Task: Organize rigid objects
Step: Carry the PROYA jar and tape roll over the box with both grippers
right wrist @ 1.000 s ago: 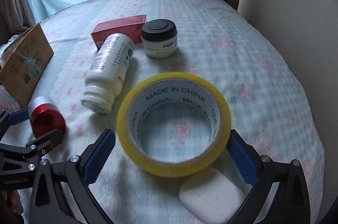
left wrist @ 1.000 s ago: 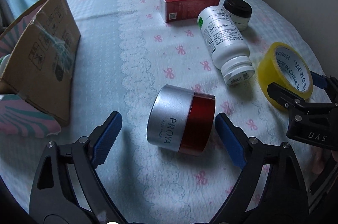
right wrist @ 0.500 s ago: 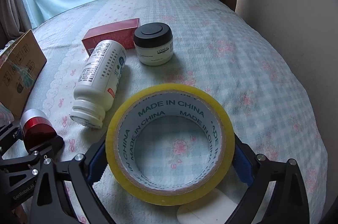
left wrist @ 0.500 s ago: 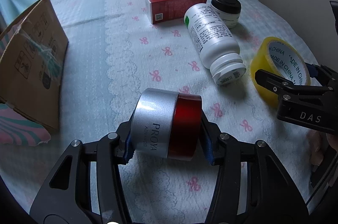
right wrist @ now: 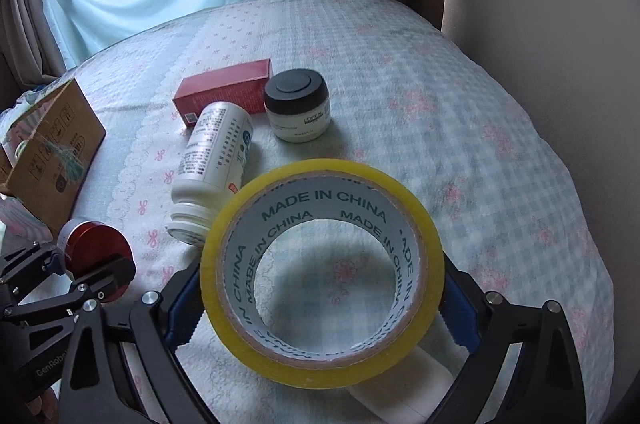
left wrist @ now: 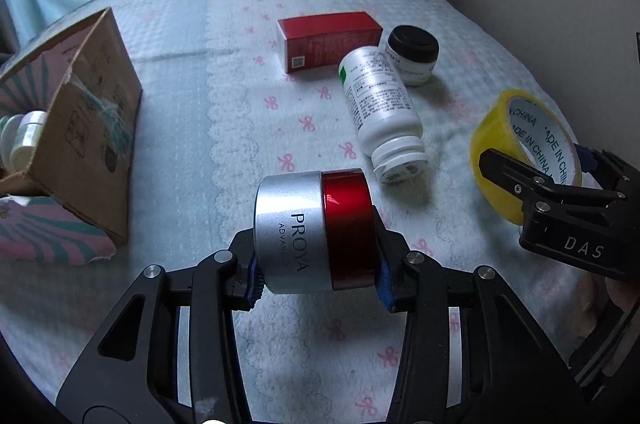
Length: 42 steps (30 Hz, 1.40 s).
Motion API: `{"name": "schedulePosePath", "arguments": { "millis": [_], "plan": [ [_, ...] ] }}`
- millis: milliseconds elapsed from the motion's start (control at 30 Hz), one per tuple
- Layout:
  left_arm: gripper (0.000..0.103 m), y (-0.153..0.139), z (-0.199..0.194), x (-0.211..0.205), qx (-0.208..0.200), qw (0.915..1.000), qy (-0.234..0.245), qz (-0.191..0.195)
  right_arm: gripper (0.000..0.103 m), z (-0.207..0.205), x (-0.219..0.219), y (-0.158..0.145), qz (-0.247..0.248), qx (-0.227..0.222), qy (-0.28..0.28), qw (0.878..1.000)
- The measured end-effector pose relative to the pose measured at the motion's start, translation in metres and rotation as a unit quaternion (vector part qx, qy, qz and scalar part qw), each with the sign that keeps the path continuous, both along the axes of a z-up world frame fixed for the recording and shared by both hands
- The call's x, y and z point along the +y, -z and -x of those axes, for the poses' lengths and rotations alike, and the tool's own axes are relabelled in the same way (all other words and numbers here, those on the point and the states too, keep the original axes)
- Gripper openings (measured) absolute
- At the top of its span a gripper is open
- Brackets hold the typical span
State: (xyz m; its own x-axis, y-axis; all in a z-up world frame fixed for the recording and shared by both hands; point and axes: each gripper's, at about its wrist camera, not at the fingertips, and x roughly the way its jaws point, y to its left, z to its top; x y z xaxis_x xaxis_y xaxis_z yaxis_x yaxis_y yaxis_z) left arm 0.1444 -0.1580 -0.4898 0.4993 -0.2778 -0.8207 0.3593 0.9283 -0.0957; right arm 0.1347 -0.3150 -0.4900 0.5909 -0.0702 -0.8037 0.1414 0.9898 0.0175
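Observation:
My left gripper point(left wrist: 316, 274) is shut on a silver PROYA jar with a red lid point(left wrist: 312, 232), held on its side above the bedcover; it also shows in the right wrist view point(right wrist: 96, 256). My right gripper point(right wrist: 320, 308) is shut on a yellow tape roll point(right wrist: 224, 284), lifted off the bed; the roll also shows in the left wrist view point(left wrist: 488, 151). On the bed lie a white pill bottle point(left wrist: 380, 103), a red carton point(left wrist: 328, 39) and a black-lidded cream jar point(left wrist: 412, 55).
An open cardboard box point(left wrist: 92, 119) stands at the left with white bottles point(left wrist: 24, 135) inside. A white case point(right wrist: 404, 392) lies under the tape roll. The bedcover point(right wrist: 460, 143) ends at a wall on the right and curtains behind.
My left gripper closed on the PROYA jar and lifted it. My right gripper closed on the tape roll and raised it off the bed.

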Motion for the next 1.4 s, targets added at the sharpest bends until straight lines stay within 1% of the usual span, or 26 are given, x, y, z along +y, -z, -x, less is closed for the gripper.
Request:
{"name": "schedulePosePath", "arguments": {
  "millis": [100, 167, 300, 433, 500, 567, 700, 800, 933, 1100, 1300, 1400],
  "plan": [
    [0.039, -0.023, 0.005, 0.002, -0.006, 1.0, -0.003, 0.005, 0.097, 0.005, -0.001, -0.014, 0.002, -0.003, 0.003, 1.0],
    [0.039, -0.043, 0.009, 0.004, -0.009, 0.9999, -0.008, 0.01, 0.097, 0.01, -0.002, -0.028, 0.002, -0.006, 0.007, 1.0],
    [0.039, -0.1, 0.016, 0.014, -0.016, 0.9991, -0.027, 0.029, 0.097, 0.016, -0.004, -0.07, 0.003, -0.009, 0.019, 1.0],
    [0.039, -0.167, 0.024, 0.03, -0.021, 0.9976, -0.05, 0.044, 0.097, 0.024, 0.0, -0.135, -0.006, -0.011, 0.03, 0.999],
    [0.039, -0.2, 0.027, 0.039, -0.025, 0.997, -0.06, 0.042, 0.097, 0.028, 0.006, -0.167, -0.007, -0.015, 0.027, 0.999],
    [0.039, -0.229, 0.029, 0.054, -0.025, 0.9956, -0.074, 0.052, 0.097, 0.031, 0.014, -0.2, -0.009, -0.02, 0.022, 1.0],
    [0.039, -0.277, 0.031, 0.087, -0.035, 0.9925, -0.099, 0.062, 0.097, 0.032, 0.037, -0.254, -0.011, -0.028, 0.0, 1.0],
    [0.039, -0.301, 0.029, 0.117, -0.043, 0.9904, -0.116, 0.062, 0.097, 0.028, 0.059, -0.28, -0.01, -0.034, -0.021, 0.999],
    [0.039, -0.321, 0.018, 0.166, -0.046, 0.9878, -0.136, 0.06, 0.097, 0.016, 0.098, -0.304, -0.023, -0.037, -0.044, 0.998],
    [0.039, -0.325, -0.001, 0.238, -0.041, 0.9865, -0.15, 0.052, 0.097, -0.001, 0.158, -0.315, -0.037, -0.041, -0.055, 0.997],
    [0.039, -0.315, -0.031, 0.319, -0.032, 0.9892, -0.137, 0.04, 0.097, -0.029, 0.233, -0.311, -0.052, -0.031, -0.048, 0.997],
    [0.039, -0.306, -0.05, 0.35, -0.022, 0.9918, -0.122, 0.032, 0.097, -0.046, 0.27, -0.302, -0.057, -0.024, -0.039, 0.997]
  ]
}}
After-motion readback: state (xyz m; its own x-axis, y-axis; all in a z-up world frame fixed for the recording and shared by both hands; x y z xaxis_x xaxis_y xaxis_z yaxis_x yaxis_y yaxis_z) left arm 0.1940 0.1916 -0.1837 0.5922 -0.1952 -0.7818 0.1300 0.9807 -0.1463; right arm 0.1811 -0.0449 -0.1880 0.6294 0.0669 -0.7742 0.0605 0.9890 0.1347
